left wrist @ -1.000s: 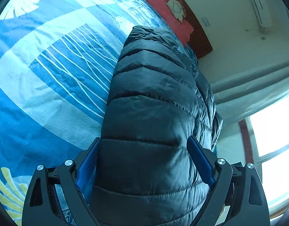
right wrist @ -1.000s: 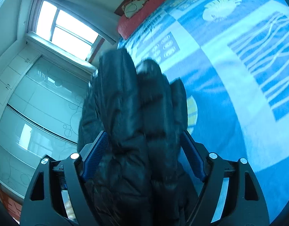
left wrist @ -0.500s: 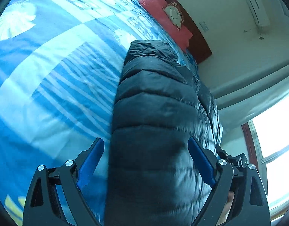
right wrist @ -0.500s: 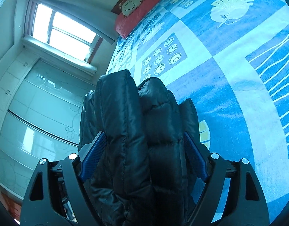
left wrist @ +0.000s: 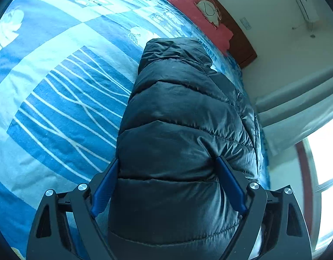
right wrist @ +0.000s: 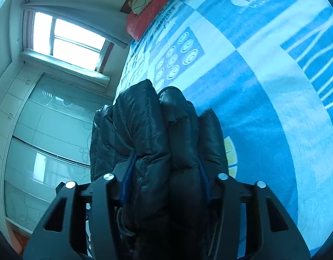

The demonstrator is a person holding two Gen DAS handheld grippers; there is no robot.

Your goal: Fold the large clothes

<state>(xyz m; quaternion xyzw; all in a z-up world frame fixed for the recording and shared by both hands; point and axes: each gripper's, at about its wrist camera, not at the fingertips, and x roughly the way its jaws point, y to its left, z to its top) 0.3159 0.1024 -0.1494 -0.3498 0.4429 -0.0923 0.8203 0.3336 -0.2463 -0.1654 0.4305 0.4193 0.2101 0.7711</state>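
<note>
Now black puffer jacket (left wrist: 179,130) bunched between both clenched hand-held grippers, left (left wrist: 166,173) and right (right wrist: 166,162), above bedspread (left wrist: 58,99).

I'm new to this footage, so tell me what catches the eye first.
A dark puffer jacket fills the middle of both views, bunched between the fingers of the left gripper and pinched tighter by the right gripper. Under it spreads a bright blue patterned bedspread, with a red pillow at the far end of the bed.
</note>
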